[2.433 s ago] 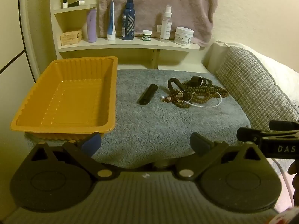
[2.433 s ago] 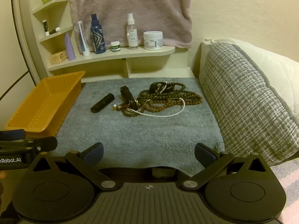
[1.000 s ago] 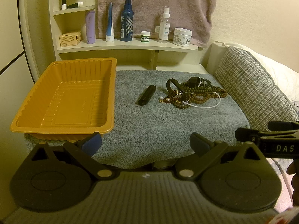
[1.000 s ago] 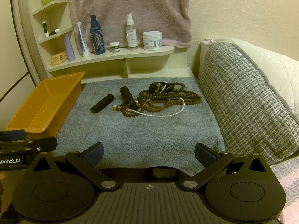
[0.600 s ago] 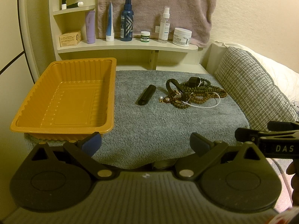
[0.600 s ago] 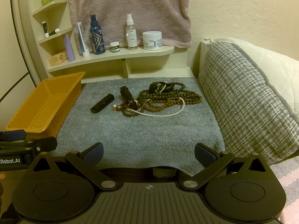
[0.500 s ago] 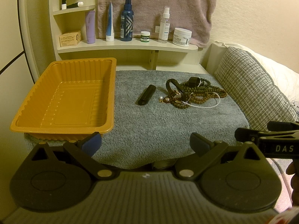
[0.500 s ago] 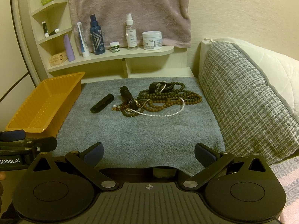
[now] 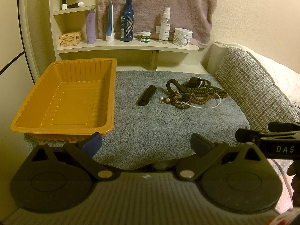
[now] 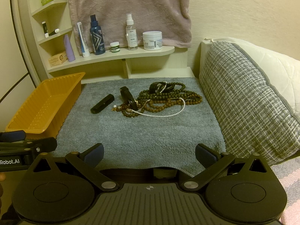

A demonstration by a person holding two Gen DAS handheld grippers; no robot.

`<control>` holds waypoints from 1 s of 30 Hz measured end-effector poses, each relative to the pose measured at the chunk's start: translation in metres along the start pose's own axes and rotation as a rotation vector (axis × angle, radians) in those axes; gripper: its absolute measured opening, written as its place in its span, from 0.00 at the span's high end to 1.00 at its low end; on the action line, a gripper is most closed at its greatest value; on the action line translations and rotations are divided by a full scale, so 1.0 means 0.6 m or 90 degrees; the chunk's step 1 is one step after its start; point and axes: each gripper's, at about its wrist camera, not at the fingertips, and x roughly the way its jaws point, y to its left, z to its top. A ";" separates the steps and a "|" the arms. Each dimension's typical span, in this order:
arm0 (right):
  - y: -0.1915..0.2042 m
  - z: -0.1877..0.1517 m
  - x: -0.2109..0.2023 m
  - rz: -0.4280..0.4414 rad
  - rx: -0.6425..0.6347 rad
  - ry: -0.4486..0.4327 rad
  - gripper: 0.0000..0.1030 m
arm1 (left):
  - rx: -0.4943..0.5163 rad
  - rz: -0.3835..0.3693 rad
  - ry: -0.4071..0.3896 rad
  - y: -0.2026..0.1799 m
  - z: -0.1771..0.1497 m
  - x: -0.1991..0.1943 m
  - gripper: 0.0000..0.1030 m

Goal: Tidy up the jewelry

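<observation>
A tangle of jewelry (image 10: 165,99) lies on a grey towel (image 10: 142,136): brown and green bead strings, a white pearl strand (image 10: 168,114) and a black band (image 10: 128,96). It also shows in the left wrist view (image 9: 195,94). A black tube (image 9: 147,95) lies left of it, also in the right wrist view (image 10: 102,104). An empty orange tray (image 9: 39,129) stands at the towel's left, also in the right wrist view (image 10: 24,126). My left gripper (image 9: 146,144) and right gripper (image 10: 149,152) are both open and empty, over the towel's near edge, well short of the jewelry.
A shelf (image 9: 121,46) behind the towel holds bottles, jars and a small box. A pink towel (image 10: 131,9) hangs on the wall. A checked cushion (image 10: 249,101) borders the grey towel on the right.
Almost nothing: the left wrist view has shifted very slightly since the earliest frame. Both grippers stay open and the jewelry has not moved.
</observation>
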 end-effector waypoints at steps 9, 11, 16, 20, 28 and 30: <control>0.003 -0.002 0.002 0.000 0.001 -0.002 0.00 | -0.002 0.000 0.000 0.001 0.000 0.000 0.03; 0.002 -0.002 0.000 0.001 0.002 -0.003 0.00 | -0.012 0.001 -0.004 0.000 0.003 -0.002 0.03; -0.004 -0.003 -0.002 -0.005 0.015 -0.025 0.00 | -0.068 0.002 -0.036 0.025 0.014 -0.012 0.07; -0.009 0.002 0.001 0.002 0.028 -0.052 0.00 | -0.113 0.008 -0.071 0.066 0.023 -0.020 0.07; 0.001 0.025 0.018 0.023 0.040 -0.065 0.00 | -0.215 0.057 -0.116 0.188 0.024 -0.029 0.11; 0.008 0.030 0.025 0.022 0.033 -0.063 0.00 | -0.235 0.074 -0.133 0.219 0.021 -0.032 0.12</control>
